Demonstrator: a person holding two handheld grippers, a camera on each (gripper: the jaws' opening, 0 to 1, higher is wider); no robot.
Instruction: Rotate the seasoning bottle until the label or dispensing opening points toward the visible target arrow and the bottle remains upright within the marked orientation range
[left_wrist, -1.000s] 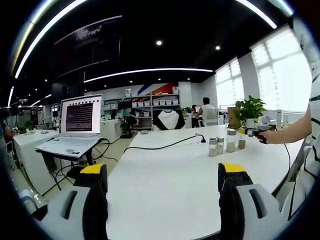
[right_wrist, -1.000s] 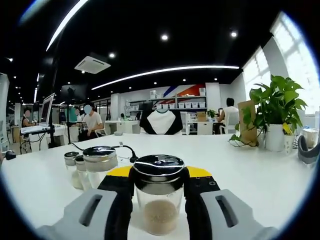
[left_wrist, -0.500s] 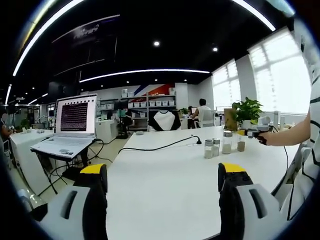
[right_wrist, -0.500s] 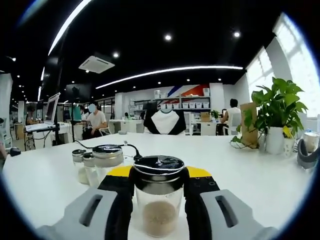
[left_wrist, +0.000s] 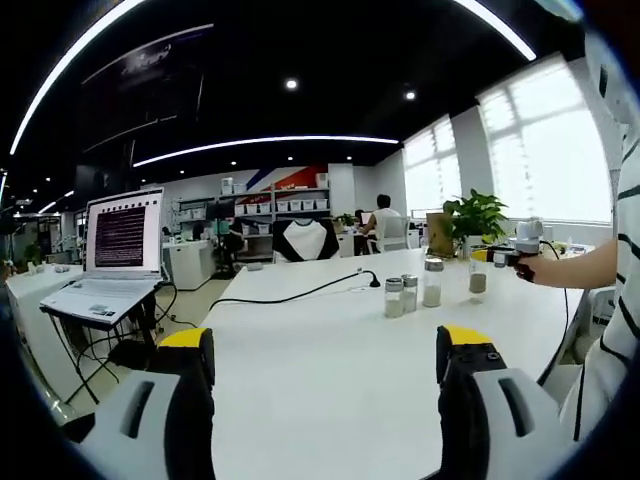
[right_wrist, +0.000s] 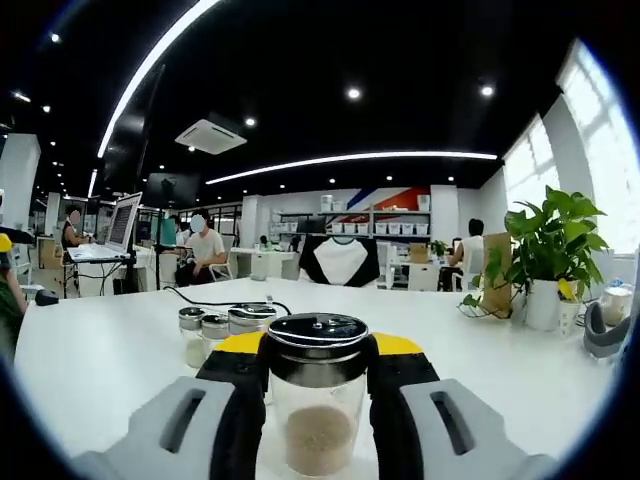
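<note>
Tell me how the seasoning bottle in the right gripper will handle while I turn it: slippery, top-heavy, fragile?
The seasoning bottle looks like clear glass, so probably smooth and liable to slip between the right gripper jaws closed on its sides. Its metal cap is wide and the powder fills only the bottom, so probably light, maybe slightly top-heavy. Glass is likely breakable if dropped on the table.

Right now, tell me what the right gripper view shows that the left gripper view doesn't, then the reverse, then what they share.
Right gripper view alone: the seasoning bottle close up, clamped in the right tool, powder low inside, dark lid on.

Left gripper view alone: the open, empty left tool and a black cable across the table.

Shared: the white table, three other shakers, the potted plant, the laptop.
</note>
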